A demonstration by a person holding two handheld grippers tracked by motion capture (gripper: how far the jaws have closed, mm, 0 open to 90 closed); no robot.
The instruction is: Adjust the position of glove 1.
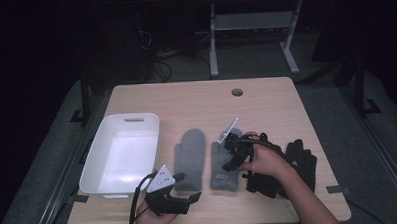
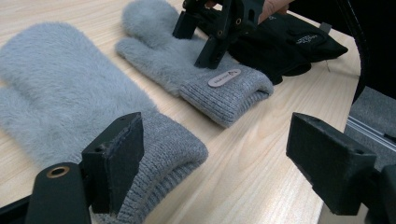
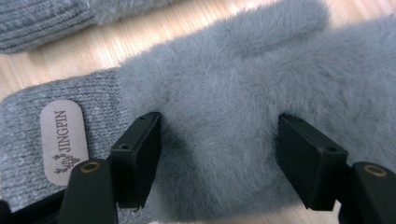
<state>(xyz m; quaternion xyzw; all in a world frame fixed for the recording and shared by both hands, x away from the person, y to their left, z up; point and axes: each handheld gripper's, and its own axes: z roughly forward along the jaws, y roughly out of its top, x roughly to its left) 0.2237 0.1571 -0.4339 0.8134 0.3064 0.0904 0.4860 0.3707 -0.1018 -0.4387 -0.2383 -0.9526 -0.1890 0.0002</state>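
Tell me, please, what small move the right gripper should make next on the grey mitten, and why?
Probably close the jaws. The right gripper stands open, pressed down on the right grey mitten, with the furry palm bunched between its pads, which do not yet pinch it. Closing would likely secure a fold of fabric before any lift. The left gripper waits open by the other mitten.

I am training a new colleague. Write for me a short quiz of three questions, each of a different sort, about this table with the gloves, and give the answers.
1. True or false: the white bin holds a mitten.
2. Which thing do the right gripper jaws straddle? A) the labelled grey mitten B) the black gloves C) the bin
3. Fill in: the left gripper is ____, near the cuff of the other grey mitten.

Key: 1 false, the bin holds nothing. 2 A, the jaws are wide on the fleece and not yet pinching. 3 open, holding nothing.
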